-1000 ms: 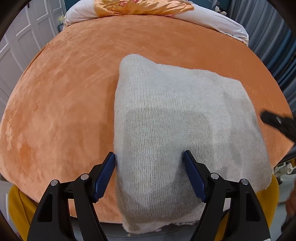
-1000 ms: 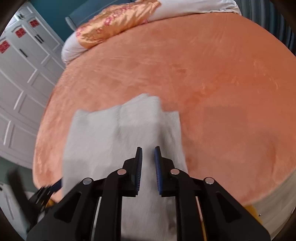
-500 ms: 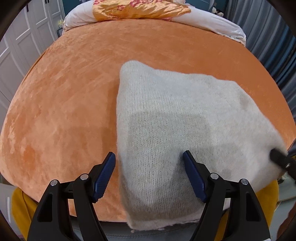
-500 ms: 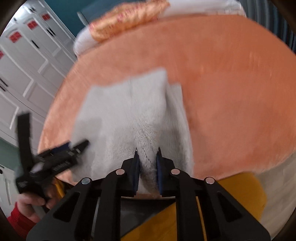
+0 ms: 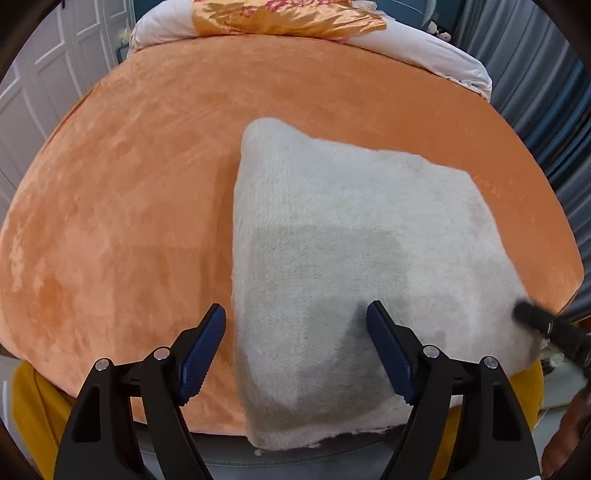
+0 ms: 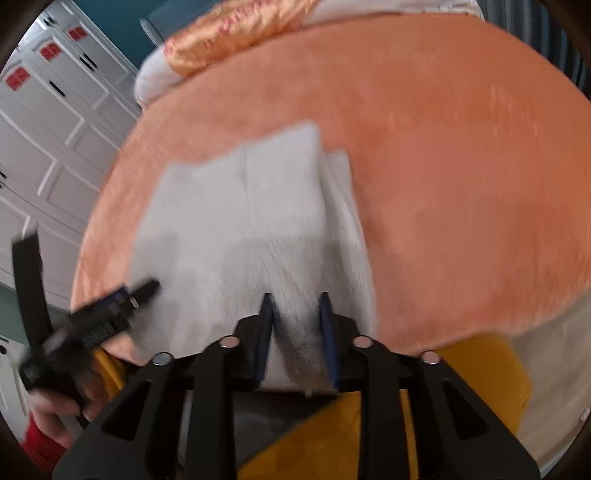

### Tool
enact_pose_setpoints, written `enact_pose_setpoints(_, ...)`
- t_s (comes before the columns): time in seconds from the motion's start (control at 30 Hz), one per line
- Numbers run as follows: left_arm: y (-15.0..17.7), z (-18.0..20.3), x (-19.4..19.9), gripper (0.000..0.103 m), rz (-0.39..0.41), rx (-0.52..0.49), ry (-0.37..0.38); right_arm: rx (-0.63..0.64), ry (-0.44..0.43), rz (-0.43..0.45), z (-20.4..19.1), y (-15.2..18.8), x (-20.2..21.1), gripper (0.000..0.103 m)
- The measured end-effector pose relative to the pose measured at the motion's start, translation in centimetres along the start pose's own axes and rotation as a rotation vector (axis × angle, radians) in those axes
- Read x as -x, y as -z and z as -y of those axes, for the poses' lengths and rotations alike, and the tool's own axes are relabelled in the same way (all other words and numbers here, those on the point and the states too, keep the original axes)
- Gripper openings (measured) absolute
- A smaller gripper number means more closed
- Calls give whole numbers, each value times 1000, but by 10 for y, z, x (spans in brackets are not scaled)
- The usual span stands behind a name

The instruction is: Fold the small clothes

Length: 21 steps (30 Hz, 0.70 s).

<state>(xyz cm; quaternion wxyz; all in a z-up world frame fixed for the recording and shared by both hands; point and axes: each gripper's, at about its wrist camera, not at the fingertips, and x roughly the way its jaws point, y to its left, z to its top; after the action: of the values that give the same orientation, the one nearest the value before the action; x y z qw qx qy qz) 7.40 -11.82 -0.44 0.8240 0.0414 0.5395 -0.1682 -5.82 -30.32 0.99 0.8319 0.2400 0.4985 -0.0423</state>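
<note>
left wrist view has my left gripper (image 5: 295, 345) jaws spread wide over the folded grey knit (image 5: 351, 258) on the orange bed (image 5: 129, 203), right gripper (image 6: 295, 332) jaws just opened around its near edge, looks soft and floppy, so i'd pinch corners.

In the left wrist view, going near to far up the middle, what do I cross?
Left gripper → folded grey knit garment → bare orange blanket → gold satin pillow on the white bedding.
</note>
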Motion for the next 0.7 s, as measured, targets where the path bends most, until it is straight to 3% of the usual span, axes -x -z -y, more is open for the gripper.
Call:
enact_pose_setpoints(0.1, 3, 2, -3, 76, -9, -2, -7, -17, 10, -54, 0, -7, -34, 33)
enact_pose_setpoints(0.13, 3, 3, -3, 76, -10, -1, -9, -29, 11, -79, 2, -10, -46, 29)
enact_pose_setpoints(0.17, 4, 2, -2, 76, -11, -1, -8, -26, -4, -75, 0, -9, -49, 15)
enact_pose_setpoints(0.33, -3, -3, 18, 75, 57, 33, 6, 6, -4, 79, -4, -13, -3, 11)
enact_pose_setpoints(0.4, -7, -7, 21, 75, 75, 57, 31, -9, 9, 47, 5, -8, -12, 11)
enact_pose_setpoints(0.47, -11, -10, 12, 76, 45, 85, 44, -21, 48, -40, 14, 0, -45, 11)
enact_pose_setpoints(0.57, -13, -15, -2, 76, -2, 115, 58, -41, 52, -38, 19, 7, -57, 12)
enact_pose_setpoints(0.67, -12, -16, -6, 77, -13, 116, 56, -45, 49, -32, 10, -2, -44, 20)
enact_pose_setpoints(0.7, -12, -16, -9, 78, -17, 118, 57, -32, 57, -17, 11, -5, -37, 31)
